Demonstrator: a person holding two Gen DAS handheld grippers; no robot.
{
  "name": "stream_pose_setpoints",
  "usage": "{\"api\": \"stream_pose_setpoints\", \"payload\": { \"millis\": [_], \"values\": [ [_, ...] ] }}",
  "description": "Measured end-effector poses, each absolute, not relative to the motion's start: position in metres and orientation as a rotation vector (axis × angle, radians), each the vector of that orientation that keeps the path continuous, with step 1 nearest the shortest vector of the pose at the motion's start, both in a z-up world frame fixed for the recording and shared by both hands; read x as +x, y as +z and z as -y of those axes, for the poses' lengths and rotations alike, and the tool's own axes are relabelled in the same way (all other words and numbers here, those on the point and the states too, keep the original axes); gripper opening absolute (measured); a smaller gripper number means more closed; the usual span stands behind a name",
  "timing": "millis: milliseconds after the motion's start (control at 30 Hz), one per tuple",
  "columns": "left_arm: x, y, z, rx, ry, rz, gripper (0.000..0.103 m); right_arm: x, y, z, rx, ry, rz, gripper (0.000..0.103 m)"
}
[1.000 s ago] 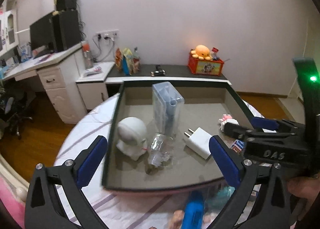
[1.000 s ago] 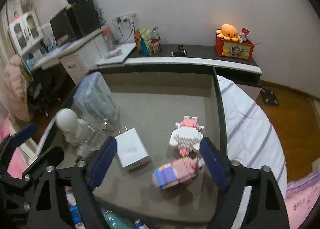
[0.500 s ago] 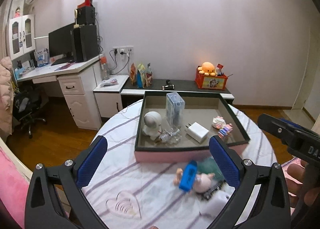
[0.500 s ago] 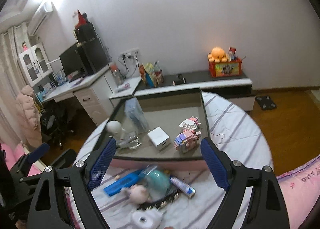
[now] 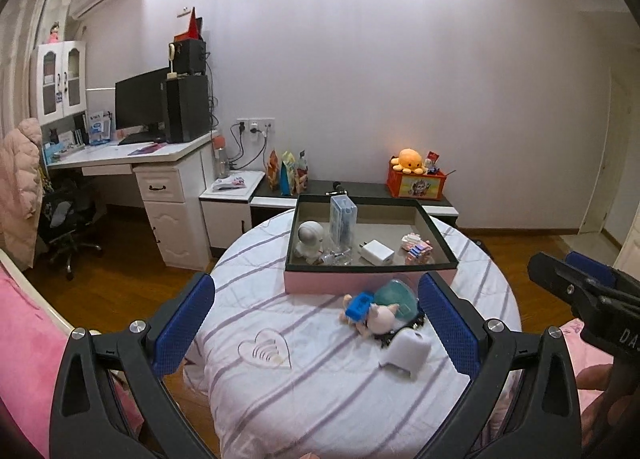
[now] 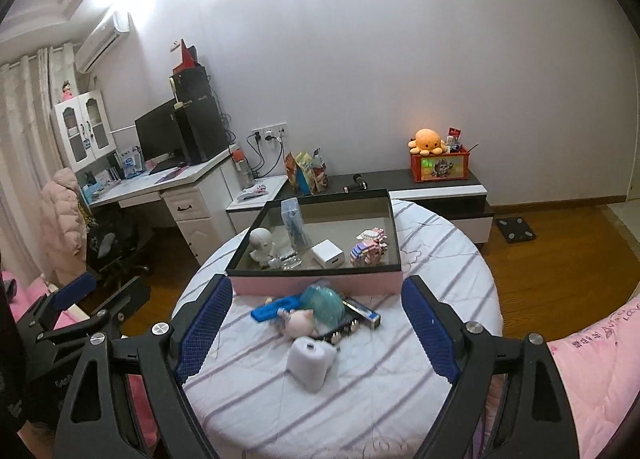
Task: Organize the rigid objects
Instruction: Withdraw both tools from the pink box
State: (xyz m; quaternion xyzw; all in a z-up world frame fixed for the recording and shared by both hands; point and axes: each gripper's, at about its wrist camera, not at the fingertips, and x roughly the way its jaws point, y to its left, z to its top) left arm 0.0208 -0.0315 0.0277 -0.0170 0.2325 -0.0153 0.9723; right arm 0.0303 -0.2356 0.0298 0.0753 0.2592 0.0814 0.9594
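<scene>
A pink box with a dark rim point(image 5: 436, 237) point(image 6: 240, 255) stands at the far side of a round table with a striped cloth point(image 5: 280, 379) point(image 6: 380, 391). In it are a white astronaut figure point(image 5: 309, 237) point(image 6: 262, 243), a clear case point(image 5: 342, 219), a white charger point(image 5: 377, 252) point(image 6: 328, 253) and pink block toys point(image 5: 418, 249) point(image 6: 370, 247). In front of the box lie a blue item point(image 5: 359, 305) point(image 6: 274, 309), a pink pig toy point(image 5: 380, 319) point(image 6: 300, 322), a teal item point(image 6: 323, 301) and a white device point(image 5: 406, 349) point(image 6: 310, 359). My left gripper point(image 5: 316, 325) and right gripper point(image 6: 316, 333) are open, empty, held back above the table's near side.
A white desk with a monitor point(image 5: 140, 103) and a chair point(image 5: 68, 215) stand at the left. A low dark cabinet point(image 6: 440, 187) behind the table carries snack bags and a red box with an orange plush point(image 5: 412, 161). Pink bedding point(image 6: 592, 379) lies at both sides.
Both grippers have pulled far back and up from over the box. The whole table and the items in front of the box have come into view. Both stayed open and empty.
</scene>
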Motion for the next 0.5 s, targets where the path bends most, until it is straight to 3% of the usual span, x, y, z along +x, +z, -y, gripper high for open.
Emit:
{"api": "stream_pose_setpoints", "payload": {
  "millis": [500],
  "values": [
    [-0.025, 0.025, 0.028, -0.048, -0.017, -0.461, 0.103, -0.014, 0.026, 0.234, 0.128, 0.166, -0.514, 0.088]
  ]
}}
